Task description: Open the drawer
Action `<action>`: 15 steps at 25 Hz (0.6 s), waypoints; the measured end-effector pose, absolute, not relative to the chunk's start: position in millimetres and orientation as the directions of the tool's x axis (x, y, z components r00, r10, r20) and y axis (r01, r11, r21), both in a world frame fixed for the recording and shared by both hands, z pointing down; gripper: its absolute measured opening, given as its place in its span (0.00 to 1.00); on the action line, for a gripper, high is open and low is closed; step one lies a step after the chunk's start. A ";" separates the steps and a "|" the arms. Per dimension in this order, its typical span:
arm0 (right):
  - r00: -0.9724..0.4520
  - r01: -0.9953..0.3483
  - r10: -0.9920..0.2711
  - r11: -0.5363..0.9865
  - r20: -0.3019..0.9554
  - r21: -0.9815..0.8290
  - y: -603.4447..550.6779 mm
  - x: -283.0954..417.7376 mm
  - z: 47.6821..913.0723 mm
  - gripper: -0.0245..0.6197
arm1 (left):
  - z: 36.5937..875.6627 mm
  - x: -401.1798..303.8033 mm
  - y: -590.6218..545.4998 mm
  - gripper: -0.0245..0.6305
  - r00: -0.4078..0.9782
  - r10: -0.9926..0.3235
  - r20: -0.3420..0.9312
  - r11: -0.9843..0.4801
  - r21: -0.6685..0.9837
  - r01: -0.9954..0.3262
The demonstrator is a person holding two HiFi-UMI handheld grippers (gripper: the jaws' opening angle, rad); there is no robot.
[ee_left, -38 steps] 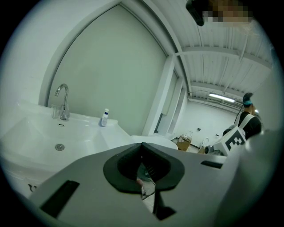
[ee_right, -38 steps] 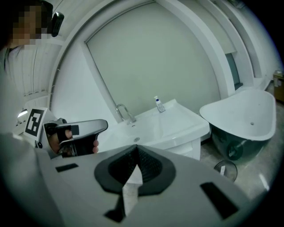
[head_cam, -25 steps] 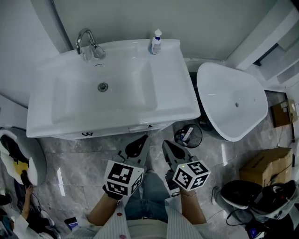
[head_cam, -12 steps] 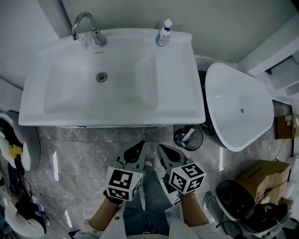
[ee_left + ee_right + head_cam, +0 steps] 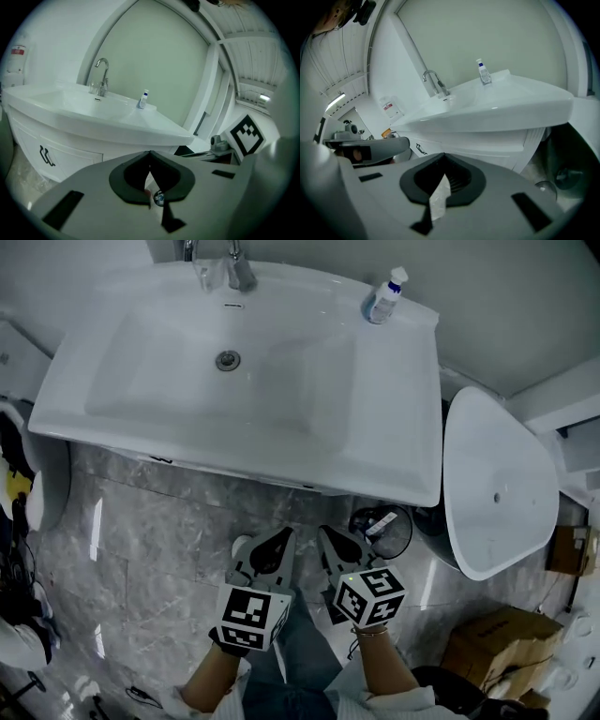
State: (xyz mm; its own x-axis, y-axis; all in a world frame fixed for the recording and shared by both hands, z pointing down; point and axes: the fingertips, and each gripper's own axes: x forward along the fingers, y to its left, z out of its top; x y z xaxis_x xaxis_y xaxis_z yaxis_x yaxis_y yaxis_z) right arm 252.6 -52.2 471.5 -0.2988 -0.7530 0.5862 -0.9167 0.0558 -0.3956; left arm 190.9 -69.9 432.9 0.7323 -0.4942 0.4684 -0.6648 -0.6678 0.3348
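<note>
the left gripper (image 5: 274,542) and the right gripper (image 5: 337,542) hover side by side over the marble floor (image 5: 141,549), each with its 2 jaws pressed together and nothing between them. ahead, apart from both, the drawer (image 5: 70,159) sits closed under the white sink (image 5: 394,456) (dark handle (image 5: 45,157) on its front). a tap (image 5: 236,268) and a bottle (image 5: 384,296) stand at the back rim.

No legible text or labels
</note>
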 end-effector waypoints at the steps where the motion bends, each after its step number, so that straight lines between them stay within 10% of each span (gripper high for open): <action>1: -0.296 -0.920 -0.749 0.057 0.593 -0.388 -53.5 252.1 478.6 0.05 | 438.2 188.3 -68.8 0.06 0.726 -0.501 0.471 -0.657 0.339 -0.673; 15: -0.190 -0.966 -0.728 0.020 0.659 -0.256 -72.2 239.0 562.6 0.05 | 501.6 132.7 -72.8 0.06 0.650 -0.575 0.496 -0.565 0.333 -0.755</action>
